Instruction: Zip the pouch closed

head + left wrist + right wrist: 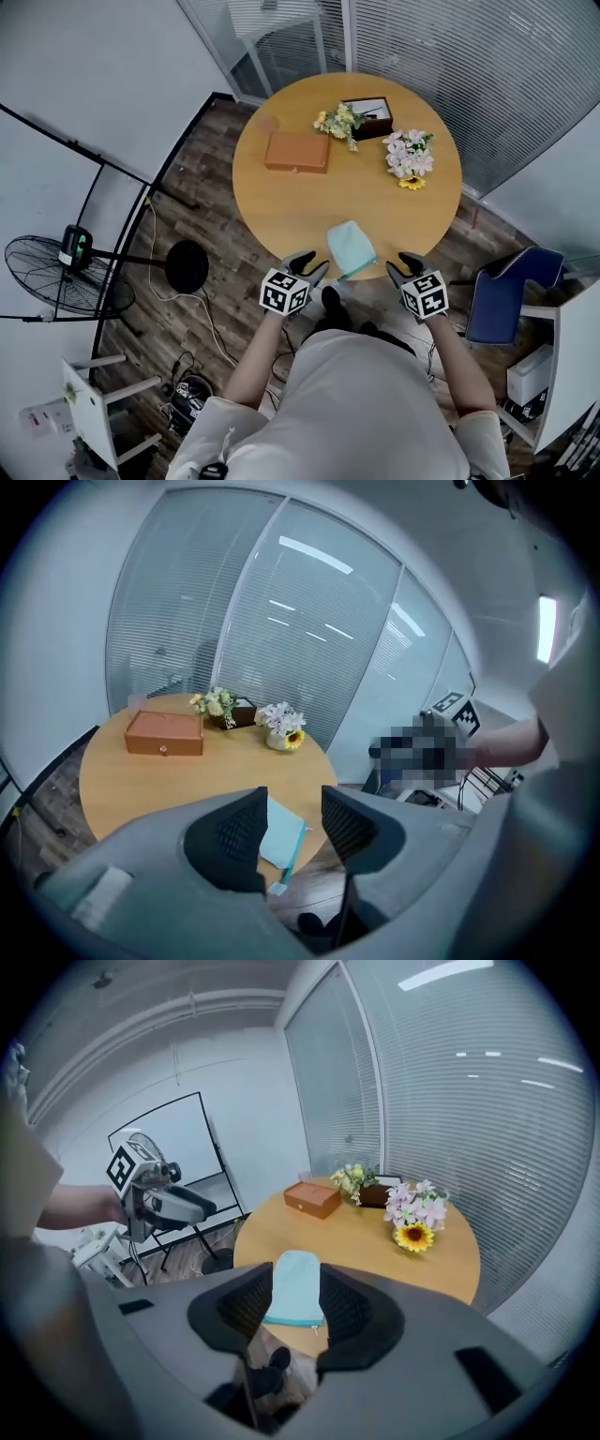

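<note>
A standing fan point(56, 272) is on the floor well left of the round table point(300, 206). At the table's near rim, on its left, the left gripper point(305, 265) hangs off the edge with its jaws wide apart and nothing clamped. In its own view the pouch only shows through the gap, lying further off on the tabletop.

A brown box point(297, 152) lies on the far left part of the table. The pale teal pouch point(350, 248) lies flat at the near rim, between the two grippers and touching neither. Its darker zip edge faces the person.

On the far side of the table are a small yellow-and-white bouquet point(337, 122), a dark box point(370, 117) and pink flowers point(410, 155). The right gripper point(405, 265) is just off the near rim, to the right of the pouch, with its jaws apart and empty. A blue chair point(502, 291) stands right of the table.
</note>
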### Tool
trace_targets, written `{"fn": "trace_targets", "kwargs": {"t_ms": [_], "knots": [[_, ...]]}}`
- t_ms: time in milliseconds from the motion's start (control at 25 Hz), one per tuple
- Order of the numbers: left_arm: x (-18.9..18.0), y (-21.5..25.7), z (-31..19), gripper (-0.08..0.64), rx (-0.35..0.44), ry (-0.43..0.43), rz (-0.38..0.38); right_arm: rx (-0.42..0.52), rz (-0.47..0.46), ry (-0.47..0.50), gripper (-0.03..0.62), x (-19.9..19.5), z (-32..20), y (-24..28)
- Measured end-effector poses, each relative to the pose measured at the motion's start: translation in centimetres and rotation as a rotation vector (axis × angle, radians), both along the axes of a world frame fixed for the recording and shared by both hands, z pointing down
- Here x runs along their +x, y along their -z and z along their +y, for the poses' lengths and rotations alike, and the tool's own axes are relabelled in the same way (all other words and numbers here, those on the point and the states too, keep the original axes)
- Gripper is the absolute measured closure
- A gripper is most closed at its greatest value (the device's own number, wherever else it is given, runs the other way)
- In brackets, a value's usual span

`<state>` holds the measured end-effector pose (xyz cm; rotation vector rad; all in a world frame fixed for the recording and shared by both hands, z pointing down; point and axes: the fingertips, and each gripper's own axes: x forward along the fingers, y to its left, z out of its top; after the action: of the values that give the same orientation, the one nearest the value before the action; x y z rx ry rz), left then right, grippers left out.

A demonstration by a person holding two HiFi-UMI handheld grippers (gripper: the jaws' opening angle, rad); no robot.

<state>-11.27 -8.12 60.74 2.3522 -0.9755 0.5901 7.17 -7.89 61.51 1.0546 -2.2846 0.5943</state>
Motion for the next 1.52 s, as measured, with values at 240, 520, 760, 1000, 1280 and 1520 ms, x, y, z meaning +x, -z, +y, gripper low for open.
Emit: {"fn": "trace_targets", "kwargs": {"t_ms": [240,520,760,1000,1280,1520], "knots": [[2.6,3.7,4.6,0.382,0.059,0.061,0.013,0.073,-0.029,0.011,0.482,3.1,4.0,3.6],[4.4,6.7,10.6,0.396,0.109,0.109,0.001,0.143,-0.053,0.033,0.526,4.7,9.2,6.7],[4.7,8.3,15.5,0.445,0.116,0.155,0.017,0.168,-0.093,0.056,0.543,5.3,12.8,8.1],[3.1,10.7,18.7,0.477,0.152,0.176,0.025,0.220,-0.091,0.053,0.555,4.6,15.3,11.1],[1.1,14.6,20.2,0.504,0.234,0.156,0.052,0.316,-0.099,0.026,0.574,3.1,16.8,15.0],[-1.0,17.6,20.0,0.540,0.284,0.115,0.098,0.364,-0.113,-0.006,0.588,1.1,17.3,17.8]]}}
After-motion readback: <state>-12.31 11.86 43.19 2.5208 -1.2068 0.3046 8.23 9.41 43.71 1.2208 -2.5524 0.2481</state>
